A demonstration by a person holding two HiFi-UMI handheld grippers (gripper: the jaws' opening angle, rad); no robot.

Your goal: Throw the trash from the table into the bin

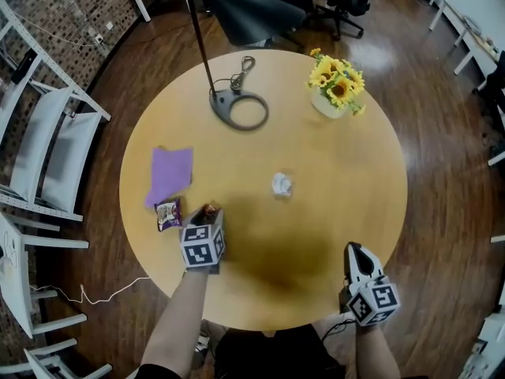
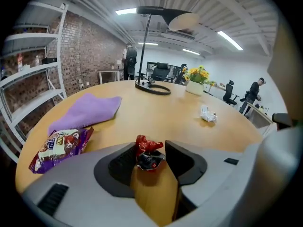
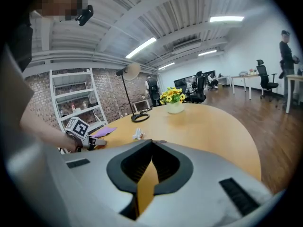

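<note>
Left gripper (image 1: 208, 214) had its jaws closed round a crumpled red candy wrapper (image 2: 147, 148). The pads touched it on both sides while it lay on the table (image 1: 331, 212), near the purple cloth (image 1: 170, 174), on that cloth's side toward the person. Right gripper (image 3: 151, 144) was pressed together on nothing, well apart from the cloth, over the table's near rim. A purple snack packet (image 1: 168, 213) lay just beside the cloth's near corner. A ball of white paper (image 1: 282, 184) sat well apart from the cloth, toward the sunflowers (image 1: 337, 79). No bin showed in any view (presumably it stood somewhere off the table). By my reading, the step in hand was the first pick-up: grip made, lift not yet. The next move called for raising the wrapper without letting it slip, then finding the bin and carrying it there; packet and paper were left to clear.
</note>
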